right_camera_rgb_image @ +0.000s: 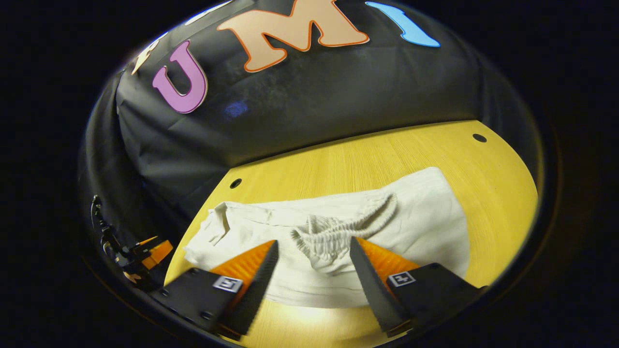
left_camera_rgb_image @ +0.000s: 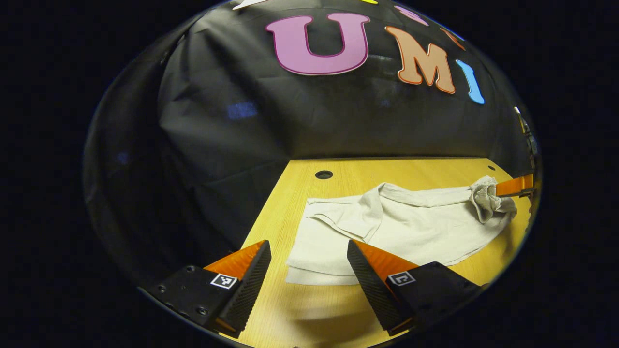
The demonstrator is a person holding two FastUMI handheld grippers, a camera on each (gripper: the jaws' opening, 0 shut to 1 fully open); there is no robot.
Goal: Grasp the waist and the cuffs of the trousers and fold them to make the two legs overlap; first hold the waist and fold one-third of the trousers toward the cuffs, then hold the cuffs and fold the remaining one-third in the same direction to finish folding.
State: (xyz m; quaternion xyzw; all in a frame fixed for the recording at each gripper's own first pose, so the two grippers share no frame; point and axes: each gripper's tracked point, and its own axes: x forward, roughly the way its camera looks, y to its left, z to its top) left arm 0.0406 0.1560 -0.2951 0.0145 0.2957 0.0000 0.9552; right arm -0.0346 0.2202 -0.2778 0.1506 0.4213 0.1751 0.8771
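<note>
My left gripper [left_camera_rgb_image: 308, 261] hangs wide open over the cuff end of the trousers [left_camera_rgb_image: 411, 227], and my right gripper [right_camera_rgb_image: 313, 258] stands just as wide, its 2 fingers either side of the bunched elastic waist [right_camera_rgb_image: 338, 227] without pinching it. The pale, soft, creased cloth lies flat on the smooth yellow wooden table [left_camera_rgb_image: 300, 309]. I judge the risk is catching only 1 layer, so the legs slide apart.
</note>
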